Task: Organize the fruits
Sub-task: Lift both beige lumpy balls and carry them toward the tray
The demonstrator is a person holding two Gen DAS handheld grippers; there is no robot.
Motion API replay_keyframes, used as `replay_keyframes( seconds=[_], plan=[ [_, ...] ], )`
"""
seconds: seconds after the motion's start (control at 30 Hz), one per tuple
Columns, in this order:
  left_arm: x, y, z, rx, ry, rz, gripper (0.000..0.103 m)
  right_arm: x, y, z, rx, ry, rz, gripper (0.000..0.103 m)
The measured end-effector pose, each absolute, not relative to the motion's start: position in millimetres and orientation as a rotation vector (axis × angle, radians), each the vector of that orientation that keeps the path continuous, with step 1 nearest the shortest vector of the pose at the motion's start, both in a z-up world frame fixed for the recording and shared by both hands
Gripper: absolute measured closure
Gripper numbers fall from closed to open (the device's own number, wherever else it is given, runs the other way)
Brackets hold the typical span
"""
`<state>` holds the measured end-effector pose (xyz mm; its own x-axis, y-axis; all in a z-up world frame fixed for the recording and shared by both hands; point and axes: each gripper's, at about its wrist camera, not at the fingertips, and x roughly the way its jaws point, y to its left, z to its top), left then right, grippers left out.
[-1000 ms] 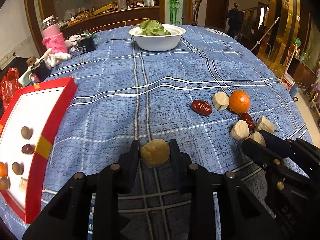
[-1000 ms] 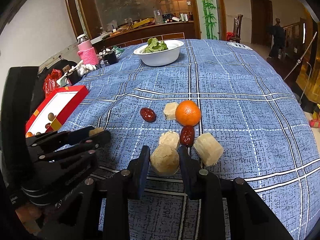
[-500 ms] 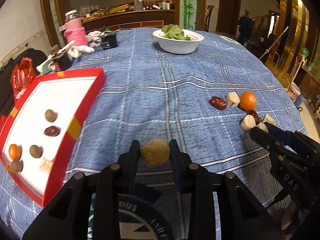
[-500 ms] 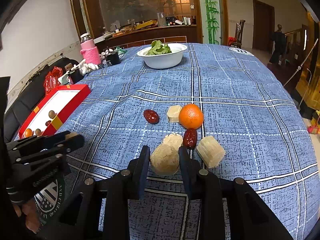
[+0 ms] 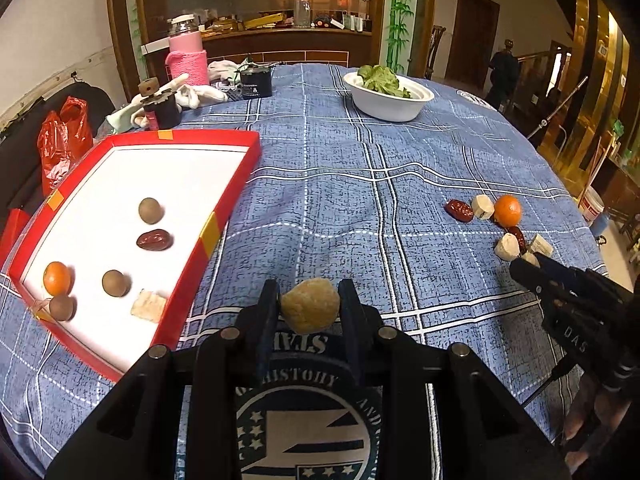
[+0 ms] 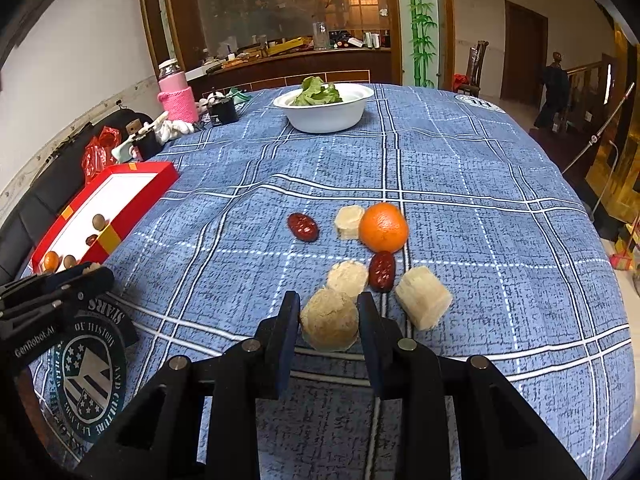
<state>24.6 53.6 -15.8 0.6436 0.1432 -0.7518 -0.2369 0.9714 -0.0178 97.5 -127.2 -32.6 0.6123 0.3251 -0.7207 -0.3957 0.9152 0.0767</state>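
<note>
My left gripper (image 5: pixel 309 304) is shut on a tan round fruit piece (image 5: pixel 310 309) and holds it above the blue cloth, just right of the red tray (image 5: pixel 208 236). The tray holds several fruits: brown round ones, a red date (image 5: pixel 154 240), a small orange (image 5: pixel 57 278) and a pale chunk (image 5: pixel 149 306). My right gripper (image 6: pixel 329 312) is shut on a pale round chunk (image 6: pixel 329 319) at the near edge of a fruit cluster: an orange (image 6: pixel 383 227), two dates (image 6: pixel 303 227) and pale chunks (image 6: pixel 423 297). The left gripper also shows in the right wrist view (image 6: pixel 80 276).
A white bowl of greens (image 6: pixel 326 112) stands at the far middle of the table. A pink bottle (image 5: pixel 188 56), a black cup (image 5: pixel 256 83) and small clutter sit at the far left. A red bag (image 5: pixel 64 136) hangs beyond the tray.
My left gripper has carried its fruit piece left toward the red tray, which now fills more of its view. My right gripper has stayed shut on its chunk by the cluster.
</note>
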Motion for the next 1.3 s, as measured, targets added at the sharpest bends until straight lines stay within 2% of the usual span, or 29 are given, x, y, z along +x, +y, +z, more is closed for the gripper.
replay_keyframes(
  seconds=[0.43,1.3],
  plan=[
    [10.2,52.9,-30.2,-0.135,0.849,0.177,0.076,68.0,-115.8,-26.5,-0.053,0.795,0.432,0.073],
    [-0.1,50.5,-25.2,-0.129,0.791,0.242,0.076,53.9,-98.1,-15.3,0.004,0.701,0.529,0.073]
  ],
)
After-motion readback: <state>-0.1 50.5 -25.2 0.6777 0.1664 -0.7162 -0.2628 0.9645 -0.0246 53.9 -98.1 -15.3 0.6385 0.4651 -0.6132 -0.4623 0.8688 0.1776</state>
